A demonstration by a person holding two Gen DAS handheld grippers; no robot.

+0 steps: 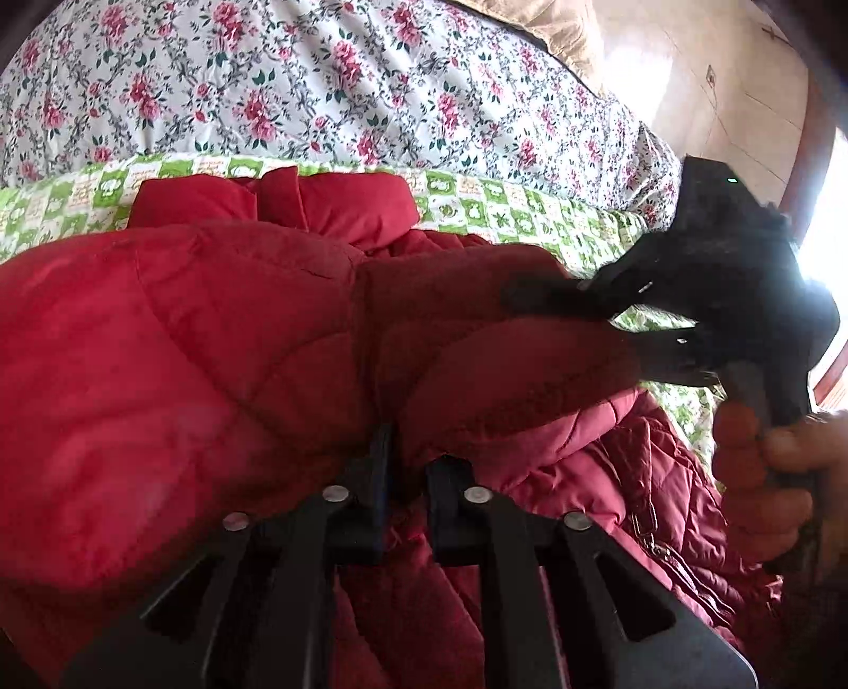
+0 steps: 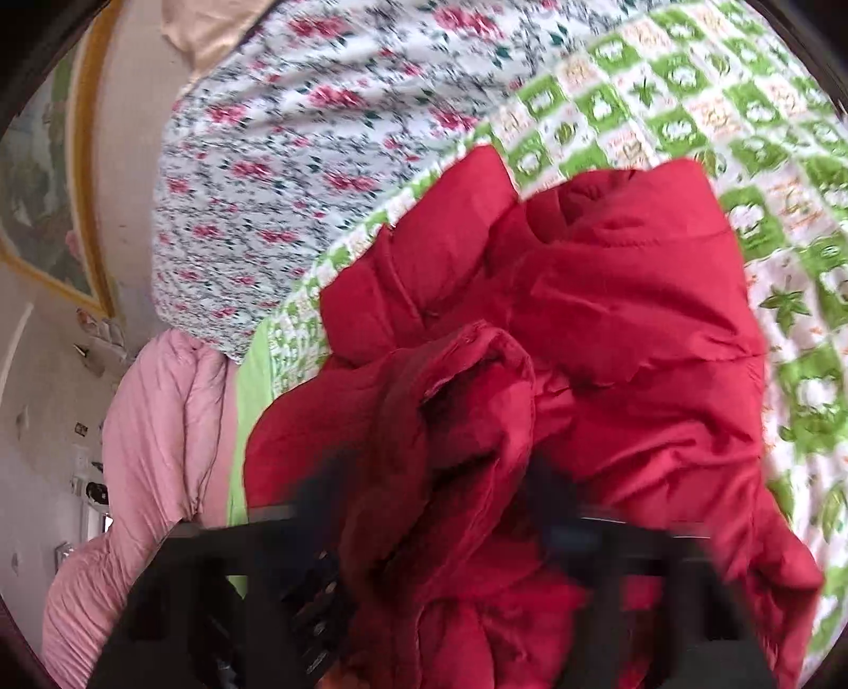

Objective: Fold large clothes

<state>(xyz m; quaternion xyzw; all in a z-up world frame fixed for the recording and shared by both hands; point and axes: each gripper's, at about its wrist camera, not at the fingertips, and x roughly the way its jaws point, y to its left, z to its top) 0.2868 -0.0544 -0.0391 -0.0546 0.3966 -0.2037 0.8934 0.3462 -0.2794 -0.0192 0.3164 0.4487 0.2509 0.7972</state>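
A red padded jacket [image 1: 185, 344] lies bunched on a green-checked sheet [image 1: 503, 206] on a bed. Its quilted lining shows at the lower right of the left wrist view. My left gripper [image 1: 413, 456] sits at the jacket's near edge, its jaws close together with a thick fold of red fabric pinched between them. My right gripper [image 1: 577, 323], held by a hand [image 1: 768, 466], comes in from the right and clamps a rolled edge of the jacket. In the blurred right wrist view the jacket [image 2: 636, 318] fills the middle, and a red fold runs up between the right gripper [image 2: 440, 493] fingers.
A floral cover [image 1: 318, 79] spreads over the bed beyond the checked sheet. A pink quilt [image 2: 159, 450] is heaped at the bed's end. A tan pillow [image 1: 556, 26] lies at the far edge, with tiled floor [image 1: 715, 79] past it. A framed picture [image 2: 42, 201] hangs on the wall.
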